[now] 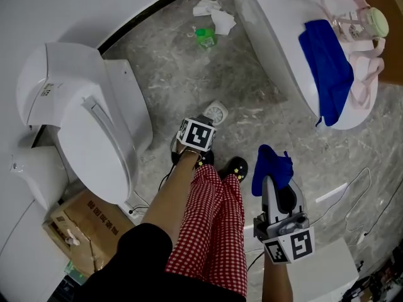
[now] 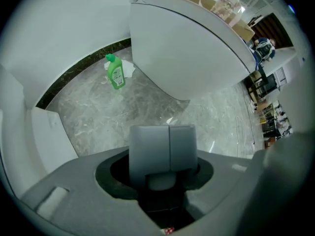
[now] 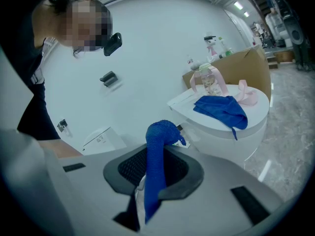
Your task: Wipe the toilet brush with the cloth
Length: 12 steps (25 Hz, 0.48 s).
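Readying the wipe: the left gripper (image 1: pixel 191 151), pointing down, has its jaws pressed on the grey, block-shaped plastic toilet brush handle (image 2: pixel 162 149). The right gripper (image 1: pixel 275 184) pinches the blue microfibre cloth (image 1: pixel 271 165) at its four o'clock. Next, probably: bring the cloth onto the brush.

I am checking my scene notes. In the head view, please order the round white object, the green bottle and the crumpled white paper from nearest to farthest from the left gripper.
From the left gripper:
1. round white object, right beside it.
2. green bottle, well beyond, toward the view's top.
3. crumpled white paper, just past the bottle.
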{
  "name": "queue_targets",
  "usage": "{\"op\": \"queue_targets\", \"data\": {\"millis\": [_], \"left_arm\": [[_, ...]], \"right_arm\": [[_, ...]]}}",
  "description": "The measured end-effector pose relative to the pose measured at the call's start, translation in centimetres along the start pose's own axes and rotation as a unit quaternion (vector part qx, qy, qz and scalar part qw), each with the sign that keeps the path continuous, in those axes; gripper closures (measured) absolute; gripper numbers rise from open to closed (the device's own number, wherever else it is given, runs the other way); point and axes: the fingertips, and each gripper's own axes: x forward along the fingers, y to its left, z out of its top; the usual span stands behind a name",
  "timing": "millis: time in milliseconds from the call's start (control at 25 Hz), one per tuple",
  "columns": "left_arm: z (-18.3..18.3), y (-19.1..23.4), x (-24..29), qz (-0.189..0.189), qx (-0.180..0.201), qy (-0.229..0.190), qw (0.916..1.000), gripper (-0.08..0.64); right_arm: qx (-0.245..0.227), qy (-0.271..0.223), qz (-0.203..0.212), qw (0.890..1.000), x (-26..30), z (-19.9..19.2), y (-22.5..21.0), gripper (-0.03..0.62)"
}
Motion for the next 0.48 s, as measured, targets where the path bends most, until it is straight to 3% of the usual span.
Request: {"op": "queue_targets", "data": {"millis": [240,480], "left_arm": [[0.1,0.4,-1.1,0.002,-0.011,-0.015,0.9998,0.367],[-0.8,-0.2,-2.5,-0.002,0.012,-0.029,0.9995,0.368]], "right_arm": [[-0.001,-0.004,0.002,1.000,-0.1,0.3,0.4,0.523],[-0.004,-0.006,0.007,1.000,-0.4,0.6,1.2,0.523]]}}
